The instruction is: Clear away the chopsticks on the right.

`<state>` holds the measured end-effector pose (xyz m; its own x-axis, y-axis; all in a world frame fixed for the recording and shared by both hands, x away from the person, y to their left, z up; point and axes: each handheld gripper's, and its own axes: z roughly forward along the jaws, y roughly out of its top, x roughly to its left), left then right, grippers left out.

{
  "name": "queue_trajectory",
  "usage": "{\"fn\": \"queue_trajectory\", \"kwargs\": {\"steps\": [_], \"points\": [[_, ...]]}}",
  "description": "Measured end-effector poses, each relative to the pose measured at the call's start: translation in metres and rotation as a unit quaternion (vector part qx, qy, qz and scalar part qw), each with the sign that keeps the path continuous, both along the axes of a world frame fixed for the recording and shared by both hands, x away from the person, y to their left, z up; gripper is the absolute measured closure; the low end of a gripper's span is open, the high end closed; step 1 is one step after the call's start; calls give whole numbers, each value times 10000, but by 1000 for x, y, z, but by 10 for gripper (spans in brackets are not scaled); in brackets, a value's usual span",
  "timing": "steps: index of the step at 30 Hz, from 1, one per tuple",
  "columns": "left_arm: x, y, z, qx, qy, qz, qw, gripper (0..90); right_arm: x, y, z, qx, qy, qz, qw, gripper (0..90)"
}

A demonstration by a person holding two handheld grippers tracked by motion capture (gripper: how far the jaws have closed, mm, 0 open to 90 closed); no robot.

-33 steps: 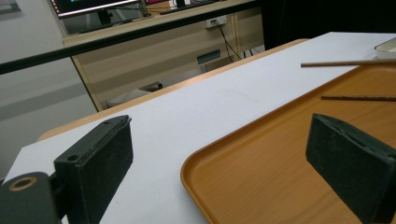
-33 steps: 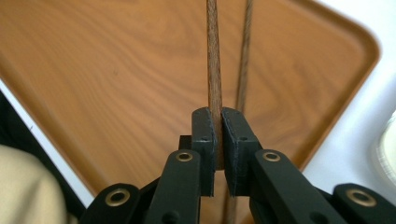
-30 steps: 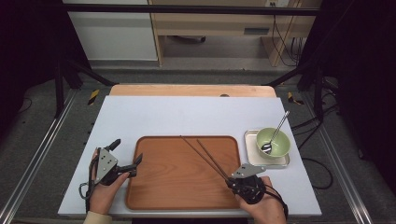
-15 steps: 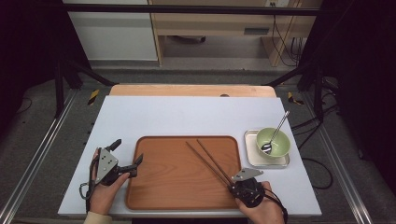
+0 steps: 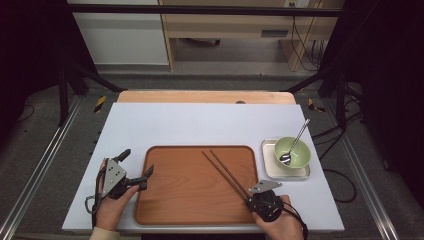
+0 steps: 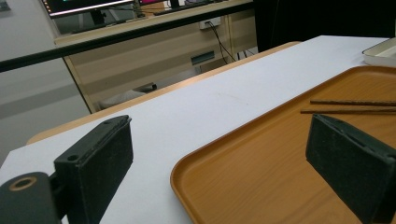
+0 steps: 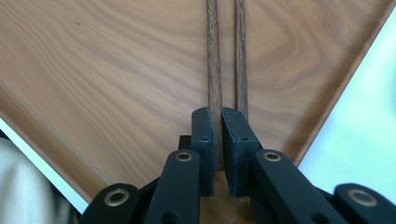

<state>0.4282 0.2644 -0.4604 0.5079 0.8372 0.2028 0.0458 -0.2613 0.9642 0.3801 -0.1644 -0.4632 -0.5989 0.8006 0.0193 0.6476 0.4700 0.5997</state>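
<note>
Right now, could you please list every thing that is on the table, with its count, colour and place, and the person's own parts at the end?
wooden serving tray: 1, orange-brown, on the white table top, near the front edge at the middle.
dark wooden chopsticks: 2, dark brown, lying side by side on the tray, slanting from its middle to its front right corner.
square metal dish: 1, silver, right of the tray.
round green bowl: 1, pale green, standing in the dish.
metal spoon: 1, silver, leaning in the bowl, handle pointing up and away.
white table top: 1, white, on a wooden table.
left gripper: 1, black, jaws open, at the tray's left edge.
right gripper: 1, black, jaws shut on the chopsticks' near ends.
</note>
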Motion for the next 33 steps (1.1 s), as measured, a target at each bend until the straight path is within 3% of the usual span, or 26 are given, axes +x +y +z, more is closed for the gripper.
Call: {"fn": "queue_trajectory", "kwargs": {"steps": [6,9,16,20,23,25,29,33], "points": [[-1,-1,1,4,-13,-9,10000,70,-1,1,0,26,8,4,10000,835],[-1,-1,2,-4,-19,-15,10000,70,-2,2,2,79,-38,-15,10000,774],[-3,-5,5,-64,35,-94,9999,78,0,0,4,143,-415,84,9990,657],[-5,-10,8,-71,90,-182,9998,89,5,1,8,344,-638,29,9974,561],[-6,-16,11,-108,222,-294,9993,103,12,0,8,439,-808,26,9958,460],[-7,-21,13,-258,429,-418,9979,112,17,-1,7,525,-877,-2,9948,403],[-6,-33,18,-189,712,-538,9958,137,21,-3,8,689,-1118,51,9913,298],[-2,-44,21,-223,1062,-713,9915,169,24,-3,12,899,-1360,152,9865,219]]}}
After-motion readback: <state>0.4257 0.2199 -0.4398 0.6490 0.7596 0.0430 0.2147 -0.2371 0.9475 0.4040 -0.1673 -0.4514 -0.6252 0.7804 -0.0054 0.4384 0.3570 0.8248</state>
